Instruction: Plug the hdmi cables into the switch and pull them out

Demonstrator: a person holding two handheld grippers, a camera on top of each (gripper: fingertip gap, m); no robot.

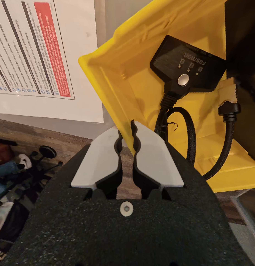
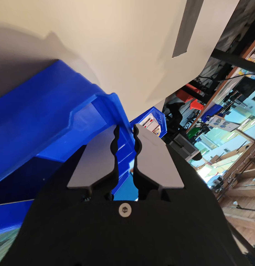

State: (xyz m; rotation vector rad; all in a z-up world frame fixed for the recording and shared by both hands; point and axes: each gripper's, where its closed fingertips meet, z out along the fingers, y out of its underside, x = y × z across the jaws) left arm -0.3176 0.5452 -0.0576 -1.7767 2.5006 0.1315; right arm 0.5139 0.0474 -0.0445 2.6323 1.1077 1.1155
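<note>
In the left wrist view my left gripper [image 1: 126, 129] is shut on the side wall of a yellow plastic bin [image 1: 124, 80]. The wall runs between the two pads and the bin hangs tilted. Inside the bin lies a black switch box [image 1: 183, 64] with a round silver button and a braided black cable [image 1: 191, 138] ending in a plug [image 1: 228, 109]. In the right wrist view my right gripper [image 2: 125, 129] is shut on the rim of a blue plastic bin [image 2: 52, 118], with the rim's edge between the pads. Neither view shows the other gripper.
A white sheet with a printed label [image 1: 37, 47] hangs behind the yellow bin, and a dark shelf part [image 1: 243, 36] is at its right. Shoes and a tripod [image 1: 42, 158] stand on the wood floor. A second blue bin [image 2: 154, 123] with boxes, a white panel [image 2: 124, 43] and shelving [image 2: 224, 115] are in the right wrist view. The grippers' ends are close to 95 centimetres from one another.
</note>
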